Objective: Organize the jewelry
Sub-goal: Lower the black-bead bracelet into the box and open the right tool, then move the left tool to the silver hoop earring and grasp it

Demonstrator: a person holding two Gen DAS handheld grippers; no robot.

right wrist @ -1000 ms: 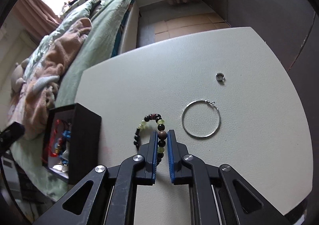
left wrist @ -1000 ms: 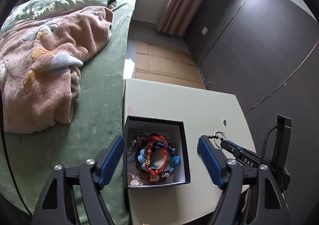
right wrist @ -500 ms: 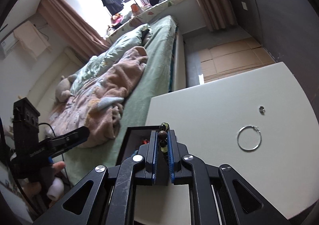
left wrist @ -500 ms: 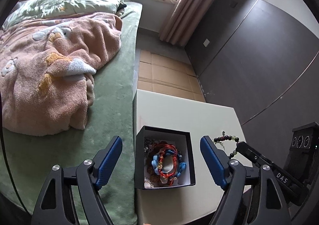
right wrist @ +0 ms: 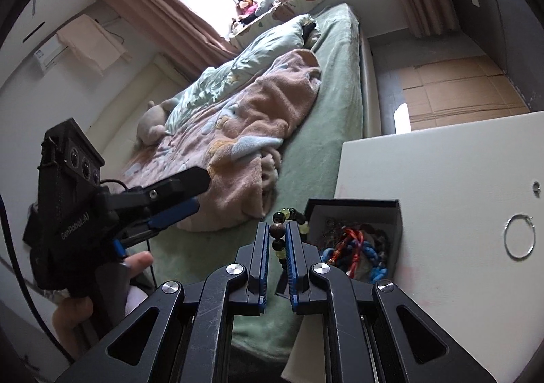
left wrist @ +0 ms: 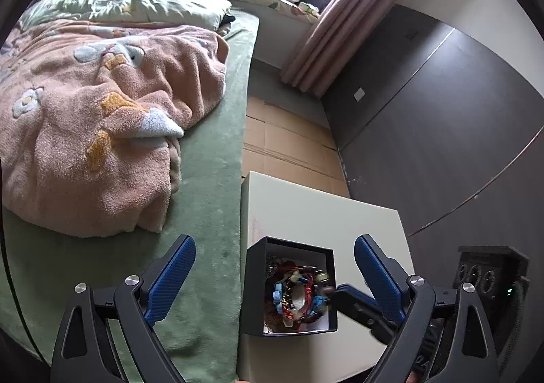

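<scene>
My right gripper [right wrist: 276,237] is shut on a bracelet of dark and pale green beads [right wrist: 289,213] and holds it in the air at the left edge of the black jewelry box [right wrist: 353,209]. The box stands on the white table [right wrist: 442,172] and holds red and blue cord bracelets [right wrist: 353,247]. In the left wrist view my left gripper [left wrist: 274,243] hovers above the box [left wrist: 251,284]; its jaws are opening wide, with nothing pressed between them. The right gripper [left wrist: 353,301] reaches in from the right with the beads at the box's rim.
A silver hoop [right wrist: 520,237] and a small ring [right wrist: 536,186] lie on the table right of the box. A green bed [left wrist: 204,213] with a pink blanket [left wrist: 102,131] borders the table's left edge. A hand [right wrist: 136,260] holds the left gripper. A dark wall [left wrist: 425,118] stands to the right.
The right gripper lifted the bead bracelet off the table and carried it left to the box. The left gripper drew back and up, and its jaws spread wider.
</scene>
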